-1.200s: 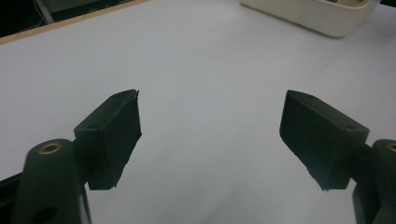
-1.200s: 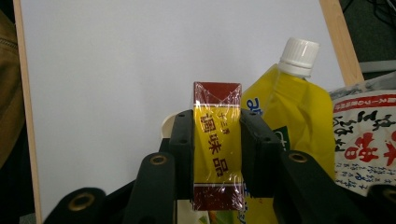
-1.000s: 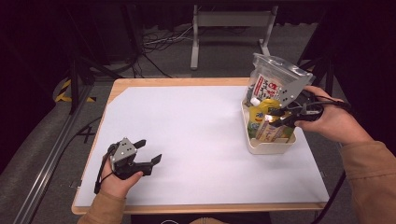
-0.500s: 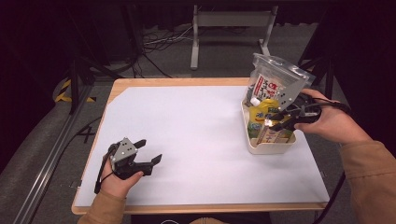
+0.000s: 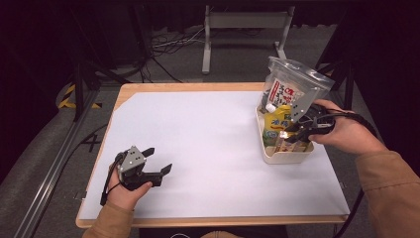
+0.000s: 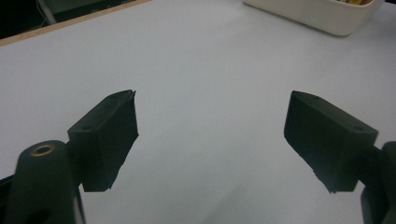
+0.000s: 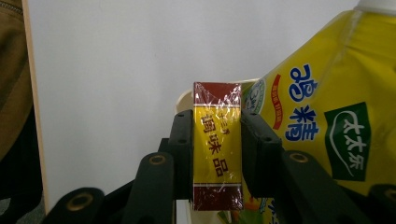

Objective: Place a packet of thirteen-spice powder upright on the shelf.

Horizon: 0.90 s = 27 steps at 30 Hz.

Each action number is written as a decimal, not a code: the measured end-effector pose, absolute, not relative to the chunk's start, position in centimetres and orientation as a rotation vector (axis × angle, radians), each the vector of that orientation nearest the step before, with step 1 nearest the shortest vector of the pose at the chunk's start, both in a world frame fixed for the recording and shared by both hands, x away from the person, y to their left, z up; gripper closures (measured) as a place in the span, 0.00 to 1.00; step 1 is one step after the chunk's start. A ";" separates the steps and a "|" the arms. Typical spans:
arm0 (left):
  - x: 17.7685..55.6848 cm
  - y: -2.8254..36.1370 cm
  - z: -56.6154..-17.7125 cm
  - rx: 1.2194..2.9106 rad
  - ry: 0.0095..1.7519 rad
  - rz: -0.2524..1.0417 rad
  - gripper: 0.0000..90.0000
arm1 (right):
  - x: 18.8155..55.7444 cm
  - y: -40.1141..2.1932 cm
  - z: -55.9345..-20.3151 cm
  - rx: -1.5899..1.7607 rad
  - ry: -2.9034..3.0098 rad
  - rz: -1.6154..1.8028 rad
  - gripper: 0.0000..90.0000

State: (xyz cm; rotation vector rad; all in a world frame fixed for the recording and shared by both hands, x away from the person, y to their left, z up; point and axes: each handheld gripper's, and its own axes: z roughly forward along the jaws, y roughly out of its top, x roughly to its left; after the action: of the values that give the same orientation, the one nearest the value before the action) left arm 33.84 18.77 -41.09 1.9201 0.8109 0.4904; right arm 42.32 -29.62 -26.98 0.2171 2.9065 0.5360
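My right gripper is shut on a small yellow and maroon box wrapped in film, its pads pressing on the two long sides. In the high view this right gripper is over the white tray at the table's right side. Beside the box stands a yellow pouch with blue lettering, also seen as the yellow pouch in the tray. My left gripper rests near the front left of the table. Its jaws have just been opening a little further, with nothing between them above the bare white surface.
A clear zip bag with printed packets stands upright at the tray's far end. The white table top stretches between the two hands. The tray's rim lies far ahead of the left gripper. Cables and a metal stand sit on the floor beyond.
The right gripper with the box has shifted only slightly over the tray. The left hand has stayed in place.
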 end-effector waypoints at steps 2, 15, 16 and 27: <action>33.9 18.8 -41.1 1.921 0.810 0.492 0.20 | 42.4 -29.6 -27.1 0.212 2.901 0.538 0.76; 34.0 18.5 -41.2 1.920 0.812 0.478 0.20 | 42.5 -29.6 -28.9 0.253 2.917 0.453 0.75; 34.0 18.5 -41.2 1.918 0.811 0.476 0.20 | 42.5 -29.6 -29.0 0.247 2.913 0.456 0.75; 34.0 18.5 -41.2 1.923 0.810 0.475 0.20 | 42.2 -30.0 -28.7 0.267 2.880 0.497 0.64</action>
State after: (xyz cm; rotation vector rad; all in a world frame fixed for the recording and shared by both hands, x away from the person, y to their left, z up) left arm 33.97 18.53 -41.19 1.9231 0.8104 0.4750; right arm 42.18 -30.02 -28.72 0.2672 2.8796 0.4973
